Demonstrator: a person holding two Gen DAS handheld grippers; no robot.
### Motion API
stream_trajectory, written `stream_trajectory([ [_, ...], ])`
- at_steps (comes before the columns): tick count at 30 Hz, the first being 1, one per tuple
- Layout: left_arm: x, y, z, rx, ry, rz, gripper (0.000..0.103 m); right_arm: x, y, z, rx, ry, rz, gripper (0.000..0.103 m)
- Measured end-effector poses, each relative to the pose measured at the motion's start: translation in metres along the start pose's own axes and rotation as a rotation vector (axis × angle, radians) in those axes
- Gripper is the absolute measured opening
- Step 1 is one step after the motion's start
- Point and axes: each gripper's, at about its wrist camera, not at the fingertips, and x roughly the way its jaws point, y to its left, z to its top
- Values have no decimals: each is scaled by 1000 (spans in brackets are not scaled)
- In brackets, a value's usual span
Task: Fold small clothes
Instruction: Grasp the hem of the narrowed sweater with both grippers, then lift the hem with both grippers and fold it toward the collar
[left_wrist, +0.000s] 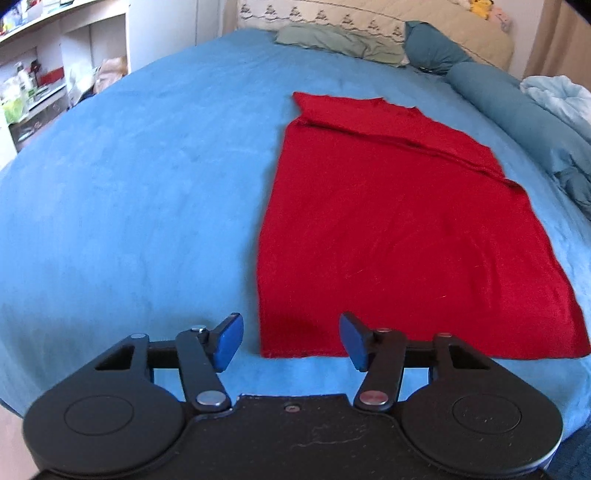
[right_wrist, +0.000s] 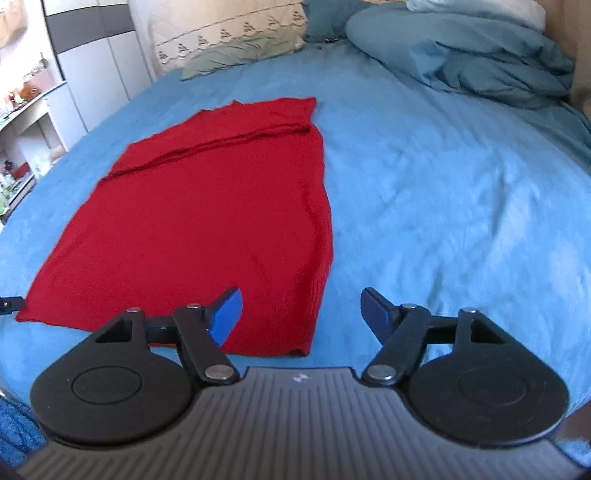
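A red garment lies flat on the blue bedspread, long and narrow, with a folded strip across its far end. It also shows in the right wrist view. My left gripper is open and empty, hovering over the garment's near left corner. My right gripper is open and empty, hovering over the garment's near right corner. The tip of the left gripper shows at the left edge of the right wrist view.
Pillows and a cream headboard cushion lie at the far end of the bed. A rumpled teal duvet sits at the far right. White shelves with clutter stand left of the bed.
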Motion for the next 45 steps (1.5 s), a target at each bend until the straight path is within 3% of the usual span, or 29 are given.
stream_trajectory([
  [6,14,2,-9,12,1,1,59,24,4,-14,-23,55,-34,70],
  [10,17,2,-11,34,-8,2,50,31,9,-23,-55,64,-26,54],
  [18,20,-2,-10,49,-7,3,10,34,15,-23,-67,49,-26,30],
  [22,18,-7,-9,54,-13,23,7,33,14,-22,-69,44,-20,21],
  [29,6,-4,-1,23,-22,7,6,19,10,-8,-22,20,12,20],
  [36,-31,-11,38,6,-138,-41,5,-9,9,37,24,-67,84,20],
  [41,-47,-17,98,-57,-257,-93,5,-15,7,101,84,-152,149,20],
  [45,-34,-24,165,-85,-320,-117,4,4,8,168,118,-202,191,20],
])
